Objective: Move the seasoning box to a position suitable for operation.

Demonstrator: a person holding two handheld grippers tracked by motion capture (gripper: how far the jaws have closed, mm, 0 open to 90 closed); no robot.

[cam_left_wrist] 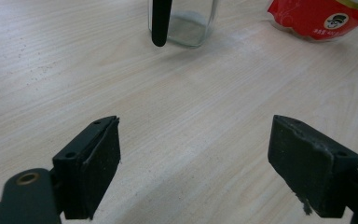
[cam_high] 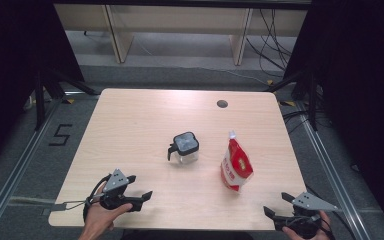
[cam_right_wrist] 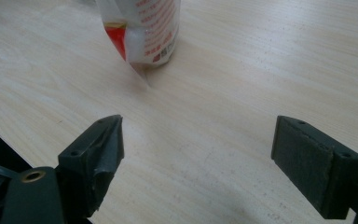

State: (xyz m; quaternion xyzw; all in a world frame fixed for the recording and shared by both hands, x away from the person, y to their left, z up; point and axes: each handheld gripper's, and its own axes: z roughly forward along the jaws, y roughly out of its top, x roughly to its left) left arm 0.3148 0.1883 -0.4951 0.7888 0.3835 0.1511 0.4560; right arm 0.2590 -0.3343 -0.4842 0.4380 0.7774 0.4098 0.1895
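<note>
Both claws, left claw (cam_high: 139, 191) and right claw (cam_high: 276, 206), are gaping wide, gripping nothing, hovering near the red pouch (cam_high: 236, 162); its top is being cropped in both gripper views.

jar (cam_left_wrist: 182, 22) top cropped, pouch (cam_right_wrist: 142, 30) top cropped

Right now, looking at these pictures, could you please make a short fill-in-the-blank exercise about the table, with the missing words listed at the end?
1. The glass jar with the black handle stands to the ____ of the red and white pouch in the high view.
2. The jaws of the left gripper are ____, with nothing between them.
3. The pouch stands ____ on the wooden table.
4. The right gripper is the one nearer to the ____.

Missing words: left; open; upright; pouch
</note>
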